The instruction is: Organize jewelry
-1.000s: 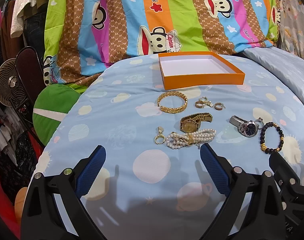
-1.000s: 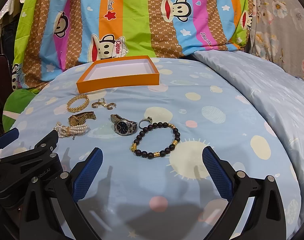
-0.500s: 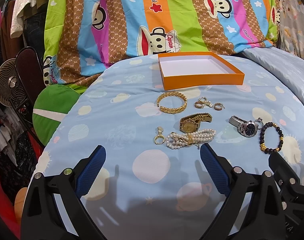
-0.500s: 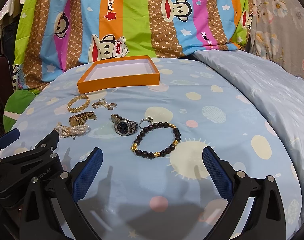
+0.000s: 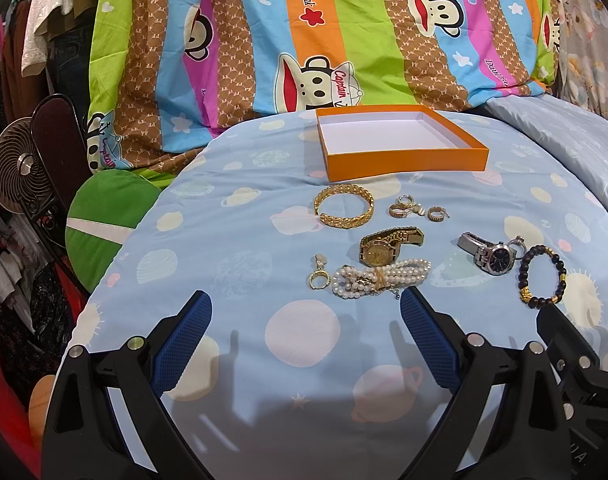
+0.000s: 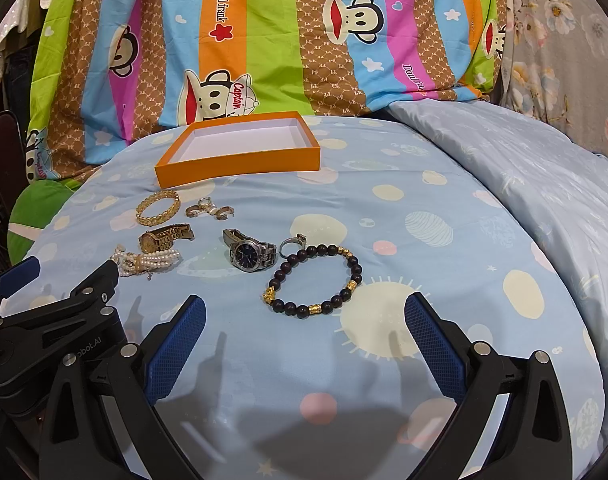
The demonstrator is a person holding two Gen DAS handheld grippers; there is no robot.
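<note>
Start of task, by the look of it: nothing packed yet. Orange box [image 5: 400, 148] sits open at the far side of the bed [image 5: 240, 280], white floor bare, lid nowhere in view. All jewelry lies loose on the blue planet-print cover between box and claws. Nearest the box: gold chain bracelet [image 5: 343, 205], with a small cluster of hoop earrings [image 5: 412, 211] just beside it. Middle row: gold watch [image 5: 388, 246], its face touching or nearly touching the pearl bracelet [image 5: 378, 277] below it; gold ring with charm [image 5: 319, 276] just left of the pearls. Toward the right side: silver watch [image 6: 250, 251], a silver ring [image 6: 292, 242] at its strap end, and the dark bead bracelet [image 6: 314, 282] lying flat in an open loop. Left claw [image 5: 304, 320] hovers low with jaws wide apart, empty, pearls just ahead of its right finger. Right claw [image 6: 304, 322] likewise spread and empty, bead bracelet directly ahead between the finger lines. Judgement: first pick pending; bead bracelet is the likeliest target for the right claw. Next move calls for advancing and dipping, pinching one side of the loop, since beads may roll and the soft bedding gives underneath, then carrying it over the low box wall.
</note>
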